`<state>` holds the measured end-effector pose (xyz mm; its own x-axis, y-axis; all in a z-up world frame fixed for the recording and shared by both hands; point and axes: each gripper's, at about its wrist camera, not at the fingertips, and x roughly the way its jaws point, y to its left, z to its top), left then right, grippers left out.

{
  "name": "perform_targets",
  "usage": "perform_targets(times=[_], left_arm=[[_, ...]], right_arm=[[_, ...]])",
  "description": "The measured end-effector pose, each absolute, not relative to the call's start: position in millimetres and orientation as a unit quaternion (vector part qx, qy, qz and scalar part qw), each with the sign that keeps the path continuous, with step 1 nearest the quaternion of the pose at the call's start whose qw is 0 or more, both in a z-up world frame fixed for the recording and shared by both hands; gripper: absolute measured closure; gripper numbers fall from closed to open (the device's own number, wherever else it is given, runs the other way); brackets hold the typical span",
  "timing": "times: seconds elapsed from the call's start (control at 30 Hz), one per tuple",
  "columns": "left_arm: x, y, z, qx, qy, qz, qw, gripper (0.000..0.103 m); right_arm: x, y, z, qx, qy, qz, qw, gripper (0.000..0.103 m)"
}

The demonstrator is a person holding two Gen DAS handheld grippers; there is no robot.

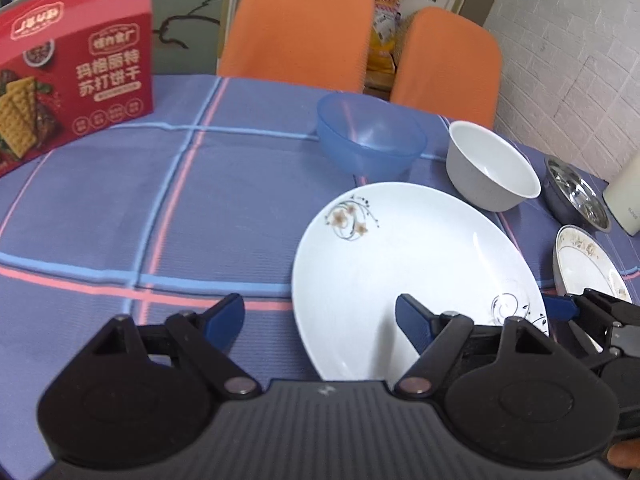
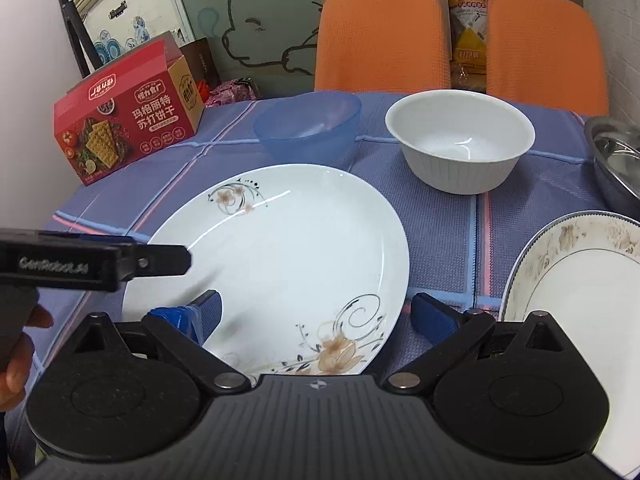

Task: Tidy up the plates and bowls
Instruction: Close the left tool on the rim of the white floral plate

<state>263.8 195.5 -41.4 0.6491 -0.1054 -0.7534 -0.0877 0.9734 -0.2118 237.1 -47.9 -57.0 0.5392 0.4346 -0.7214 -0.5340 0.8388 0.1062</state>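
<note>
Nothing is stacked yet, so by my read you're at the start: every dish sits on its own on the surface (image 1: 120, 208). The large floral plate (image 2: 280, 256) lies flat at the near edge, right in front of both grippers. The blue plastic bowl (image 2: 308, 124) and white bowl (image 2: 460, 144) sit side by side toward the far edge, apart from each other and from the plate. The steel bowl (image 2: 616, 160) is at the right edge, and the smaller patterned plate (image 2: 580, 280) is near the right edge, just beside the big plate but not touching. Your left gripper (image 1: 320, 324) is spread wide and holding nothing, one finger over the plate's near rim and the other over bare cloth. Your right gripper (image 2: 316, 316) is also wide open and empty, straddling the plate's near edge. The red cracker box (image 1: 76, 76) stands at the far left corner, out of the way. Left to do, as I judge it: plates together, bowls nested or grouped. I'd guess the big plate goes first.
</note>
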Motion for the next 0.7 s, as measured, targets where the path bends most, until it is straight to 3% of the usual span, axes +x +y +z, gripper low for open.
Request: perform_targets(times=[0.2,0.33,0.7], left_arm=[[268,187,-45,-0.090,0.413,0.004,0.906,0.027],[265,171,-45,-0.063,0.408,-0.021,0.911,0.043],[269,172,-23,-0.064,0.390,-0.009,0.918,0.045]], right_arm=[[232,-35,-65,-0.106,0.370,0.279,0.880,0.012],[229,-30,-65,-0.103,0.370,0.280,0.880,0.012],[224,-20,-58,-0.074,0.384,0.253,0.885,0.012]])
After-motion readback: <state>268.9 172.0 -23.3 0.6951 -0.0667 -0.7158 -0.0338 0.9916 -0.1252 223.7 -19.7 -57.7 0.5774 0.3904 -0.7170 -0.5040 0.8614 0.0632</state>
